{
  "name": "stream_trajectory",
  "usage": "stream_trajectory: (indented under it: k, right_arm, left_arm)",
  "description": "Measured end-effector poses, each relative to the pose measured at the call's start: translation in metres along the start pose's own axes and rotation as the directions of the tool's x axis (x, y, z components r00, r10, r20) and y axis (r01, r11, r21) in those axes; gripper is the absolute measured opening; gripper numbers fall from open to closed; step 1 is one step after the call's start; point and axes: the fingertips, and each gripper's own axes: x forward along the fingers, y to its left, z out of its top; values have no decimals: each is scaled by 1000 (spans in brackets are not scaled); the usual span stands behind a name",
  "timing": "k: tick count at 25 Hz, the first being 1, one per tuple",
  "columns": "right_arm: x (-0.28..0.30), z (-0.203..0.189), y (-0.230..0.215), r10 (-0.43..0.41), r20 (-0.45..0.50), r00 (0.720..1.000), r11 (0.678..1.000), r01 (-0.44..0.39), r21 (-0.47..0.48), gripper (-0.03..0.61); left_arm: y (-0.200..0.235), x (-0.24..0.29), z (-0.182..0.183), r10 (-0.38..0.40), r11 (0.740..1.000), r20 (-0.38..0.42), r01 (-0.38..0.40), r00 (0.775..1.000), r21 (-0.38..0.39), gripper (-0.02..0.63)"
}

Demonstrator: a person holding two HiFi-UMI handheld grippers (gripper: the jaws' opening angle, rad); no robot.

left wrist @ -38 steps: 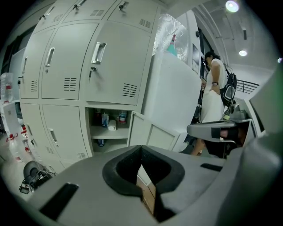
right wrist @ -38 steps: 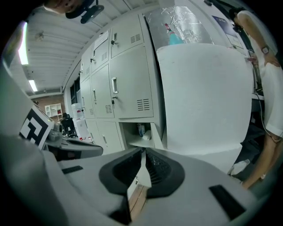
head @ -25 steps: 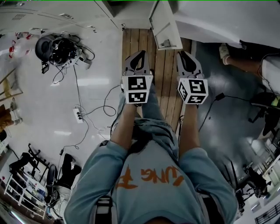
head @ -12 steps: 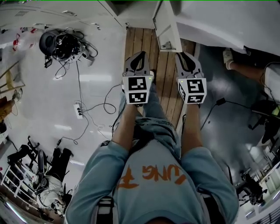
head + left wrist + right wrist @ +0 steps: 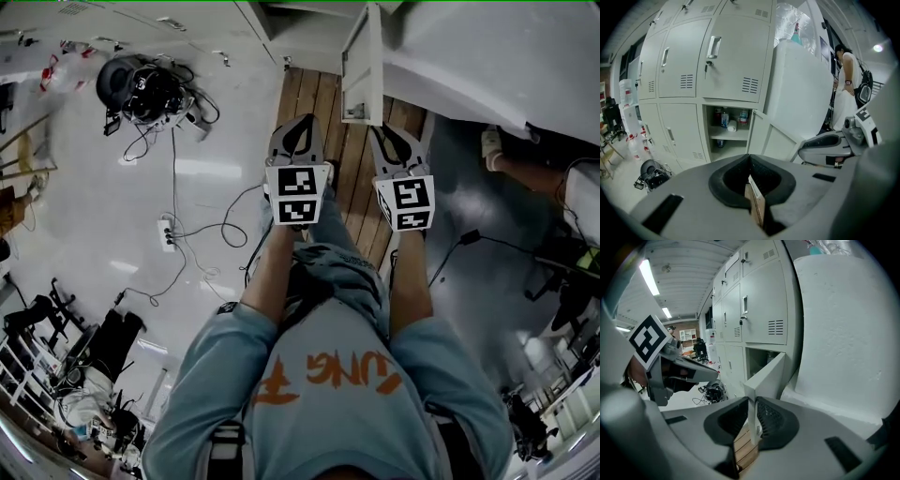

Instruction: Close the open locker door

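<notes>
Two grippers face the lockers (image 5: pixel 736 56): the left gripper (image 5: pixel 749 155) has its jaws pressed together, empty, while the right gripper (image 5: pixel 751 399) pinches the free edge of the locker door (image 5: pixel 767 373), which stands wide open.

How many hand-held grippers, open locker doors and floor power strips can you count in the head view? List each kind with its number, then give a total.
Grippers: 2, the left gripper and the right gripper
Open locker door: 1
Power strip: 1
Total: 4
</notes>
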Motion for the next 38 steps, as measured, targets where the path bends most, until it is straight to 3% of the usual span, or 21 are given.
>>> stream_trajectory:
  k: [12,19,29,38]
  right_arm:
    - [42,31,49,114,-9,993,989,-115,-90,112]
    - [76,55,78,125,4,992,987,-124,-103,112]
    - [127,94,100,67,22,997,993,-65,-94,112]
    - [172,125,104,-47,19,999,993,48,-109,112]
  left_arm:
    - [72,-12,-1,99,993,-1,-99,995,-66,21]
    - [111,-7,5,102,993,-1,-102,995,-67,21]
    - [162,1,10,94,993,-10,-94,996,-77,21]
    - [205,-1,15,117,987,0,-117,993,-109,21]
